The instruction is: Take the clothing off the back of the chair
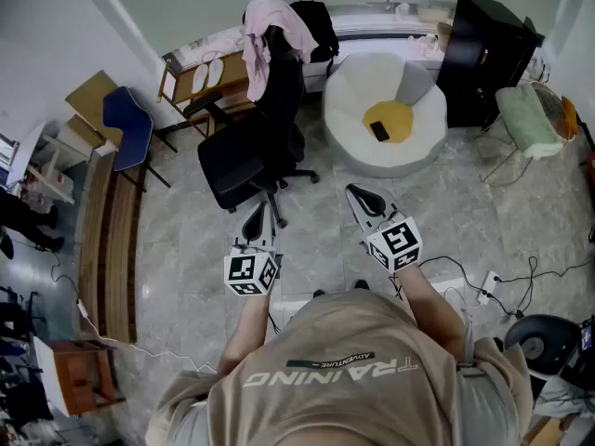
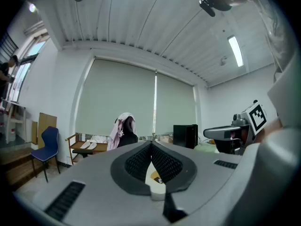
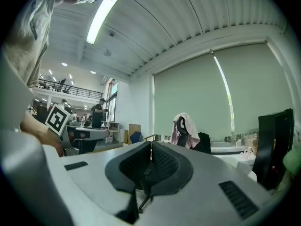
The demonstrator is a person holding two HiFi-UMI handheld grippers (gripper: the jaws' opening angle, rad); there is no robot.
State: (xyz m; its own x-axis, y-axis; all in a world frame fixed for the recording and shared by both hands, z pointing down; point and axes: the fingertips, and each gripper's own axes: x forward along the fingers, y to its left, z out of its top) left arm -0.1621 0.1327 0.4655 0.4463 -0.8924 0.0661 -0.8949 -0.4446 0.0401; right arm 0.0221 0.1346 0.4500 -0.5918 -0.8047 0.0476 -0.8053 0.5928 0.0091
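A pink piece of clothing (image 1: 270,24) hangs over the back of a black office chair (image 1: 249,149) a few steps ahead of me. It shows far off in the left gripper view (image 2: 122,127) and the right gripper view (image 3: 184,129). My left gripper (image 1: 254,221) is held level near the chair's wheeled base, its jaws shut with nothing between them (image 2: 151,145). My right gripper (image 1: 361,198) is beside it, also level and shut on nothing (image 3: 150,146). Both stand well short of the clothing.
A white round beanbag seat (image 1: 350,96) with a yellow cushion and a dark phone stands right of the chair. Behind are a black cabinet (image 1: 483,49), a wooden rack (image 1: 200,77) and a dark garment (image 1: 318,21). A blue chair (image 1: 130,128) stands left; cables (image 1: 483,286) lie at right.
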